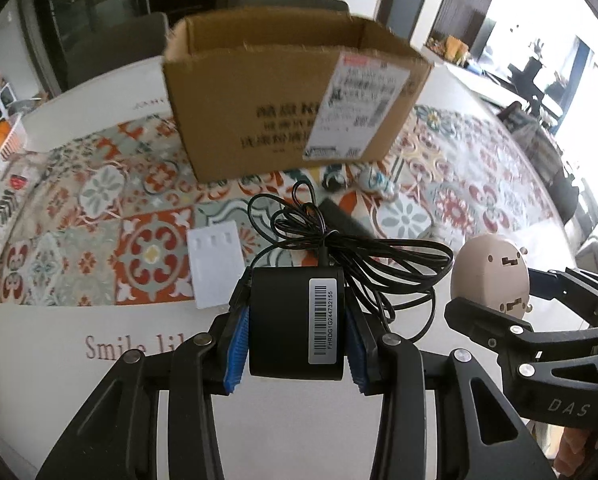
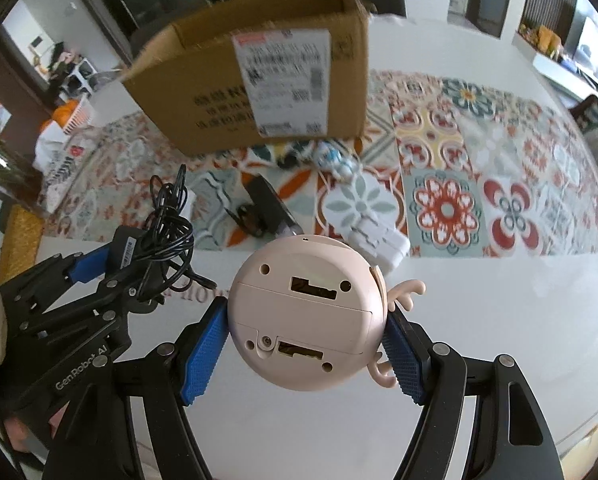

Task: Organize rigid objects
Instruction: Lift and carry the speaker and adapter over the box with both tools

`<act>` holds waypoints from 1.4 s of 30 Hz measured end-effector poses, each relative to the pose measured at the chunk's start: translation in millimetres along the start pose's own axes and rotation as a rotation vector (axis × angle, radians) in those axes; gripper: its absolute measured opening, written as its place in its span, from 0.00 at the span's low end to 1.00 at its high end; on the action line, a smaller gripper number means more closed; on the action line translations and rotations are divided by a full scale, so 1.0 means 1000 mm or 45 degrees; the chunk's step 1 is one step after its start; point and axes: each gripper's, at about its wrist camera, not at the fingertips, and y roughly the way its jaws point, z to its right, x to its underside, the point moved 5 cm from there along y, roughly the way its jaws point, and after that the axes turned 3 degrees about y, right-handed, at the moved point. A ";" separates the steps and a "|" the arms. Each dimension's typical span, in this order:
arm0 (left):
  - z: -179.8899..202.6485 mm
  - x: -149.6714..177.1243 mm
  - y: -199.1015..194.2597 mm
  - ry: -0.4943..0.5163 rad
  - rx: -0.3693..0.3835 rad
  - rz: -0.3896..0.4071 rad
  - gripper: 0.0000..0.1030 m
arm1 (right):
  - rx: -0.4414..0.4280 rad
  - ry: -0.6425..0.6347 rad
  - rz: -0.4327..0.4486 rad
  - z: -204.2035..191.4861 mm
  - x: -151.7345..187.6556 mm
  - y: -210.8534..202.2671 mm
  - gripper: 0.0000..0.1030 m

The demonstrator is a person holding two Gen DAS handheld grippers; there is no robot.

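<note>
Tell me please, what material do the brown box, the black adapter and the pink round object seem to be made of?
Box: corrugated cardboard, matte; torn fluted edge shows at the rim.
Adapter: probably hard plastic, smooth satin black, with a paper barcode sticker.
Pink round object: likely moulded plastic, smooth and slightly glossy; panel seams and a screw show.
</note>
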 end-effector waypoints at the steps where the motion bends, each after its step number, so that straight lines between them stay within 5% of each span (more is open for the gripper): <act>1: -0.003 -0.002 -0.004 -0.006 -0.006 0.011 0.40 | -0.001 -0.003 0.021 -0.002 -0.003 -0.005 0.71; 26: -0.012 -0.092 -0.092 0.033 -0.103 0.338 0.40 | -0.043 -0.066 0.439 -0.021 -0.093 -0.088 0.71; 42: -0.023 -0.165 -0.094 0.063 -0.112 0.368 0.40 | -0.071 -0.097 0.477 -0.026 -0.169 -0.088 0.71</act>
